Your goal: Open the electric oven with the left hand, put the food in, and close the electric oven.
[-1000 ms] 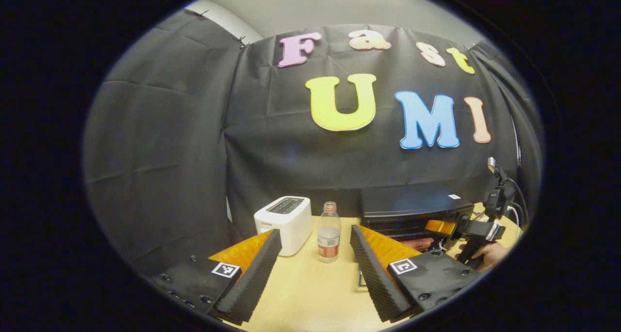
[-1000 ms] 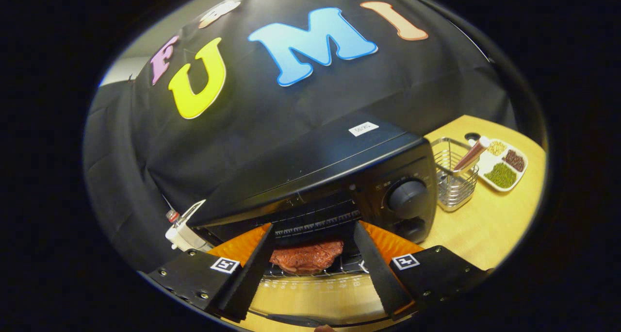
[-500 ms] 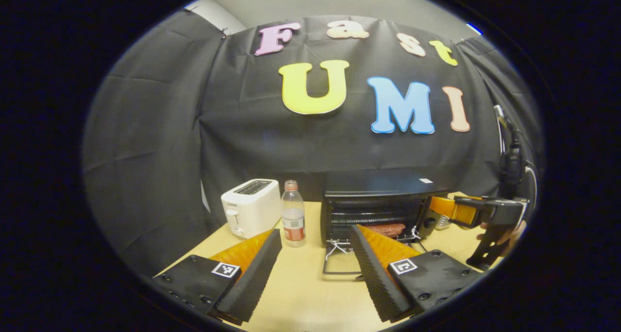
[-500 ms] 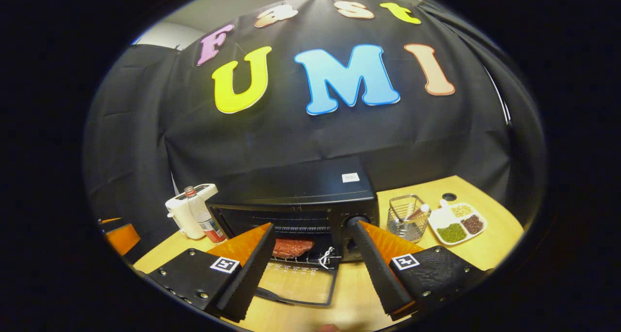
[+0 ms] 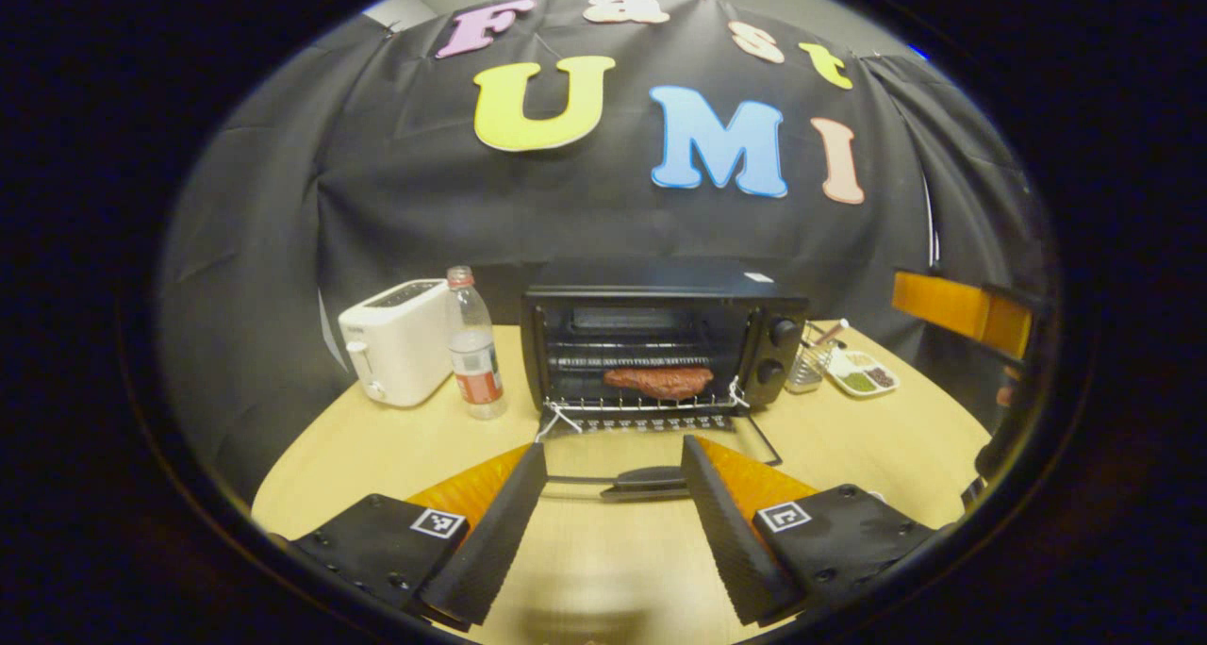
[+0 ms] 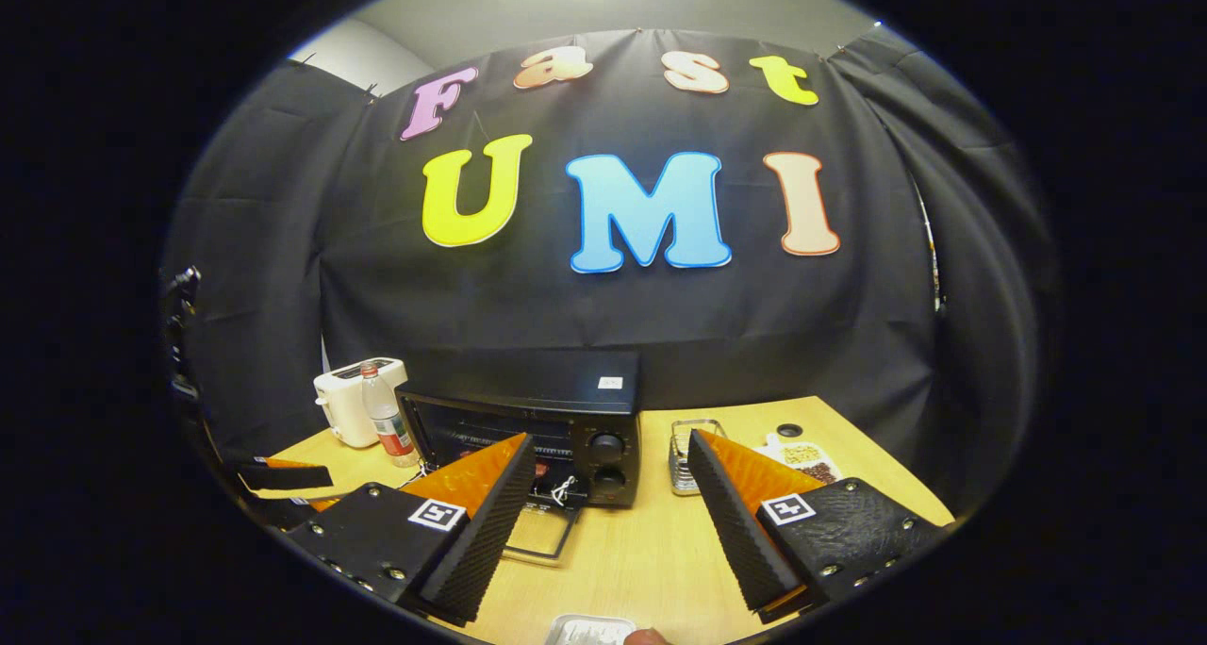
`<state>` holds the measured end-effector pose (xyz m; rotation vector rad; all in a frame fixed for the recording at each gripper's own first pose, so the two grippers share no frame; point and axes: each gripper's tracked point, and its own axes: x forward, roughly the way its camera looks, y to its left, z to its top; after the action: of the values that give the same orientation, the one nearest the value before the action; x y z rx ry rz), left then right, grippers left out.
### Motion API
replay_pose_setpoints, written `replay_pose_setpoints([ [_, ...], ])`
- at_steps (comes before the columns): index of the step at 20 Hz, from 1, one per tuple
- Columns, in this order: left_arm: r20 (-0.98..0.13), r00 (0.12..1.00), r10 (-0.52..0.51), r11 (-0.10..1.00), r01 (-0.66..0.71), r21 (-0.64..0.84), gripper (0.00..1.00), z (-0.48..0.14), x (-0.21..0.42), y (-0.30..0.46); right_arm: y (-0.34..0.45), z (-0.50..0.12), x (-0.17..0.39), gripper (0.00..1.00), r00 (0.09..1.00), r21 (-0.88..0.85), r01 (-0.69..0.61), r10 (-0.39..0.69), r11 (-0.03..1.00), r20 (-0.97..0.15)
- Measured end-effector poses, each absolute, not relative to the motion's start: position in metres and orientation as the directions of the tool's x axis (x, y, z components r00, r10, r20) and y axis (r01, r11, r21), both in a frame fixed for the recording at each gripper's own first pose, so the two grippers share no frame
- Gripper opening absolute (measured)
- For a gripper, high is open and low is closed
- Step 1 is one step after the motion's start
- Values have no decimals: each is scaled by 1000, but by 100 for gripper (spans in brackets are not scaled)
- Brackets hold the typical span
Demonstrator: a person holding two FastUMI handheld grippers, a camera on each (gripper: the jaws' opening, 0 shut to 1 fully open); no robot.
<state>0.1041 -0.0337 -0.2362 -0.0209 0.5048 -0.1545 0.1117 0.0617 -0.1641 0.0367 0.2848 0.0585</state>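
The black electric oven [image 5: 660,291] stands mid-table with its door [image 5: 660,456] folded down flat. A reddish slab of meat [image 5: 658,379] lies on the wire rack inside. My left gripper [image 5: 613,445] is open, empty and low in front of the oven; the door handle [image 5: 651,480] sits between its fingers, untouched. My right gripper [image 6: 611,436] is open and empty, back from the oven [image 6: 552,409] and to its right. It also appears at the right edge of the left gripper view [image 5: 962,310], and the left gripper [image 6: 283,477] shows at the left.
A white toaster [image 5: 396,343] and a plastic bottle [image 5: 471,343] stand left of the oven. A wire basket [image 5: 809,362] and a divided dish of beans [image 5: 858,379] are on its right. A pale container [image 6: 589,629] lies at the table's near edge.
The right gripper has pulled back out of the oven, leaving the meat on the rack. The left gripper has swung right and dropped to face the open door.
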Motion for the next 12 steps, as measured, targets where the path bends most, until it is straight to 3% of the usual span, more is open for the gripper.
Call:
replay_pose_setpoints([
  [1, -494, 854, -166, 986, 156, -62, 100, -244, 104, -43, 55, -160, 105, 98, 960, 36, -39, 48, 999, -275],
  [6, -604, 767, -217, 975, 204, -92, 97, -297, 103, -82, 18, -142, 80, 98, 968, -34, 20, -28, 999, -251],
  [12, -709, 679, -190, 979, 185, -85, 100, -349, 103, -92, -20, -135, 59, 98, 959, -83, 101, -120, 991, -258],
])
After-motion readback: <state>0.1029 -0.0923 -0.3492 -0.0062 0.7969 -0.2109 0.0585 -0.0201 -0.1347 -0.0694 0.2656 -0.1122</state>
